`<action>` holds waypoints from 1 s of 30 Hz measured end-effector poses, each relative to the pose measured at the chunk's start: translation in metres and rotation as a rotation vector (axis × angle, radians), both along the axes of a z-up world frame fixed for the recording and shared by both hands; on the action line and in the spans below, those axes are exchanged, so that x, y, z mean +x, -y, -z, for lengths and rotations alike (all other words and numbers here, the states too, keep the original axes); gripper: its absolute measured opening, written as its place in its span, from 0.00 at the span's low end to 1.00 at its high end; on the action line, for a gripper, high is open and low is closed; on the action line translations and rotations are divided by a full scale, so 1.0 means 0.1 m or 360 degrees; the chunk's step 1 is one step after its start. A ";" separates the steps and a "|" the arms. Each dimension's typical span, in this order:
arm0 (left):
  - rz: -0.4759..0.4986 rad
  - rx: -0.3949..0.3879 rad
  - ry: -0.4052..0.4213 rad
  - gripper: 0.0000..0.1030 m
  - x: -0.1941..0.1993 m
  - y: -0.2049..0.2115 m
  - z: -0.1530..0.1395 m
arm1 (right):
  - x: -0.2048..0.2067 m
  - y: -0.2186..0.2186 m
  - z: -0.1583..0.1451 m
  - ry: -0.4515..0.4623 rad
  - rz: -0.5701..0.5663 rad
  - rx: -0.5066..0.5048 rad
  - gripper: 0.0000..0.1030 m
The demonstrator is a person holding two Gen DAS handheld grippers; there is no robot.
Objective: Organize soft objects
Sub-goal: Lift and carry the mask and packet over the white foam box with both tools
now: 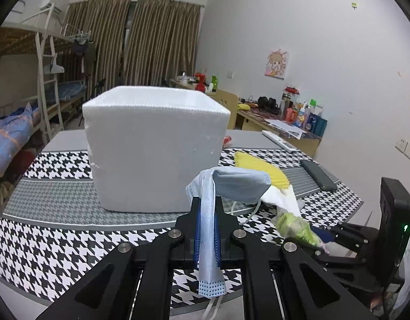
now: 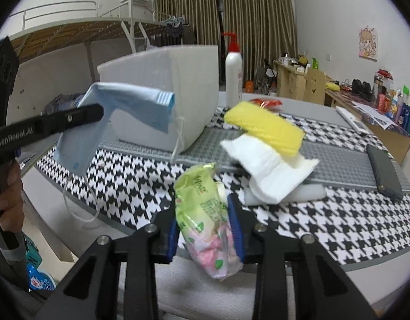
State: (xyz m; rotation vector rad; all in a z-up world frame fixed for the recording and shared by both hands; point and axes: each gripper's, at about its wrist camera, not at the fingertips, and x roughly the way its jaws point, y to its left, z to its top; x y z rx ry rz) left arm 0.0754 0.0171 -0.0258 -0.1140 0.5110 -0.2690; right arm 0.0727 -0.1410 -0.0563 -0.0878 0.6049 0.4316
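- left gripper (image 1: 207, 208) is pinched tight on a blue face mask (image 1: 226, 184); the mask drapes over the jaws w/ its ear loops hanging below, held up off the desk (image 1: 58, 194).
- same mask seen from the right wrist cam, dangling from the left gripper (image 2: 98, 112) in front of the foam box, w/ a hand (image 2: 7, 200) on the handle at the left edge.
- right gripper (image 2: 205, 213) is clamped on a green-and-pink tissue pack (image 2: 202, 213), blue pads pressing both sides. pack sticks up between the fingers, lifted over the near edge of the desk.
- white foam box (image 1: 154, 146) sits open-topped toward the far left part of the desk, on the houndstooth cloth. can't see inside it from either view.
- yellow sponge (image 2: 263, 130) lies right of the box, resting partly on a folded white tissue/cloth piece (image 2: 271, 170). both look a bit blurred.
- a small white foam-ish block (image 2: 309, 193) peeks out under that white piece, touching it.
- dark phone (image 2: 386, 170) lies near the right edge of the desk, well apart from the soft stuff.
- white pump bottle w/ red top (image 2: 233, 72) stands just behind the box, toward the far edge.
- something small and red (image 2: 266, 102) lies behind the sponge, can't tell what.
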 end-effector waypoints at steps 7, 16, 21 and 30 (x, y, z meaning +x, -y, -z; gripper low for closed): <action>0.0024 0.0022 0.0053 0.08 -0.02 0.01 -0.18 | 0.02 0.02 -0.26 0.0087 0.0029 0.0037 0.37; 0.0058 0.0069 0.0118 0.09 0.00 0.02 -0.41 | 0.13 0.01 -0.52 0.0156 0.0056 0.0063 0.37; 0.0054 0.0086 0.0132 0.09 0.05 0.01 -0.48 | 0.14 0.01 -0.60 0.0193 0.0047 0.0065 0.37; 0.0047 0.0094 0.0197 0.09 0.13 0.05 -0.66 | 0.15 0.05 -0.78 0.0275 0.0054 0.0088 0.37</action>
